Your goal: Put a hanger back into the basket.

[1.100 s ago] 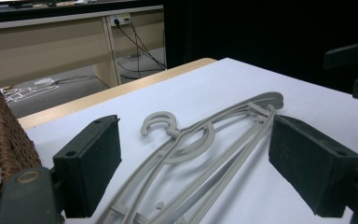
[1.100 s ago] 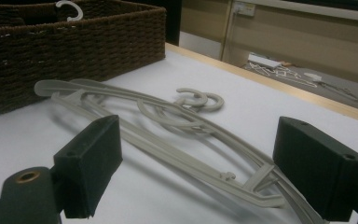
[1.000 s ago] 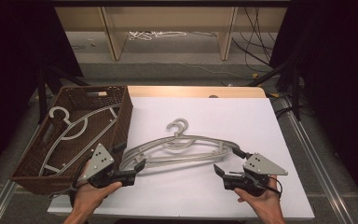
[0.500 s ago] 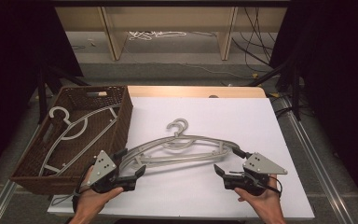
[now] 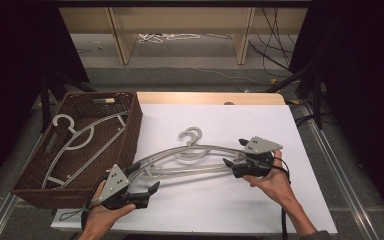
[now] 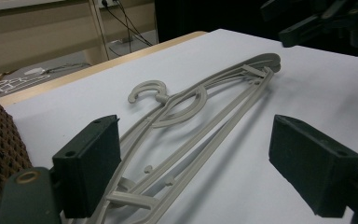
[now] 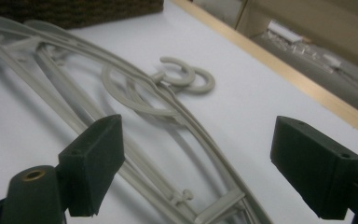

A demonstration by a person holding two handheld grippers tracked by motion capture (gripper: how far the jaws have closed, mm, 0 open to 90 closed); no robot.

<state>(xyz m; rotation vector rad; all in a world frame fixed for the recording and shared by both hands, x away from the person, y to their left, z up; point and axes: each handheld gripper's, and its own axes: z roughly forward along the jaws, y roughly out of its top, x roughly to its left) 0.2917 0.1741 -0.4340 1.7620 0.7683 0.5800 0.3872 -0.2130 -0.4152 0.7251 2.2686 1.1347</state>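
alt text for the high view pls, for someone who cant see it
Two hand-held grippers, both with jaws open, sit at either end of grey plastic hangers stacked on a white table: the left gripper near the front edge, the right gripper at the hangers' right tip. To the left, a brown wicker basket holds another pale hanger.

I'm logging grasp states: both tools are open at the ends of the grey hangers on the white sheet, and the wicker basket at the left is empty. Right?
Not quite: the wicker basket is not empty. The high view shows a hanger in the basket. The rest holds: the left tool and right tool are open at the ends of the grey hangers on the white sheet.
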